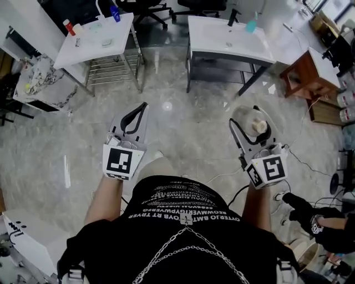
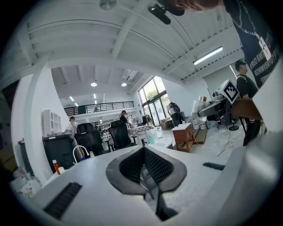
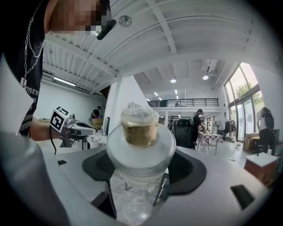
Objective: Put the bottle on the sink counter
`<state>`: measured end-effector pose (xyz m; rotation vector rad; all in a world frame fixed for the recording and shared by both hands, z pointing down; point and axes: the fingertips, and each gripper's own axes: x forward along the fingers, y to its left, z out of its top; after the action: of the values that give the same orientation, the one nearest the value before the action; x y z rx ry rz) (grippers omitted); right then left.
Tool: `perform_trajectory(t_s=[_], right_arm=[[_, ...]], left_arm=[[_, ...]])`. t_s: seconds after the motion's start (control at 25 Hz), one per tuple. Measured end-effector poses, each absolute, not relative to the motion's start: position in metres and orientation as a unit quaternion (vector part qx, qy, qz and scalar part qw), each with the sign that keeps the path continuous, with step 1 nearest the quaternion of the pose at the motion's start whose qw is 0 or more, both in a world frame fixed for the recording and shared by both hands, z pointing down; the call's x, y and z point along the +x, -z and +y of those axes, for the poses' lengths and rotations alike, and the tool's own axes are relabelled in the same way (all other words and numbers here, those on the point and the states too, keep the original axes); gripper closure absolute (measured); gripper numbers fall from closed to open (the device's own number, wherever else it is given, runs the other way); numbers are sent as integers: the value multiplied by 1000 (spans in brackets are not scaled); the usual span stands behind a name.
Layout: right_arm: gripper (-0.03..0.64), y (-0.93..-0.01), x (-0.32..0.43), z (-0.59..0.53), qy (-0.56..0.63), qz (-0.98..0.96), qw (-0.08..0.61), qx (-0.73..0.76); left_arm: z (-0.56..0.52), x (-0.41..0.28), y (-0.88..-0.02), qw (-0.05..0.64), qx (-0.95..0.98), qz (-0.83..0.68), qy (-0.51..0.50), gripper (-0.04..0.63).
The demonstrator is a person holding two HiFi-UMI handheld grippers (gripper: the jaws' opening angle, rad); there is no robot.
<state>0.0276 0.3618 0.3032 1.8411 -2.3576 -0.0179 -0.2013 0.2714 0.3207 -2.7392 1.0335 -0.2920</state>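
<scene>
A clear glass bottle with a cork stopper sits between the jaws of my right gripper, held above the floor at the right of the head view. In the right gripper view the bottle fills the gap and the pads press its sides. My left gripper is at the left, jaws together and empty; the left gripper view shows its ribbed pads meeting. The white sink counter with a faucet stands ahead, well beyond both grippers.
A second white table with small bottles stands at the far left over a metal rack. At the right is a wooden table. Cables lie on the marble floor, and someone's black shoe shows at the lower right.
</scene>
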Motion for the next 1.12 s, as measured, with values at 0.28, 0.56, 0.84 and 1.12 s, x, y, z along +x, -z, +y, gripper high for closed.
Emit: perform_trajectory(t_s=[0.28, 0.56, 0.84, 1.12], right_arm=[[287, -308, 30, 292, 4, -786, 84, 612], [287, -299, 32, 222, 10, -777, 86, 624], [287, -296, 20, 157, 6, -773, 97, 627], [287, -286, 3, 101, 7, -763, 103, 638]], left_arm=[[202, -192, -327, 99, -924, 352, 110, 589], [118, -173, -331, 118, -929, 331, 115, 590], [52, -177, -324, 102, -941, 308, 99, 589], [-9, -184, -316, 96, -948, 292, 86, 589]])
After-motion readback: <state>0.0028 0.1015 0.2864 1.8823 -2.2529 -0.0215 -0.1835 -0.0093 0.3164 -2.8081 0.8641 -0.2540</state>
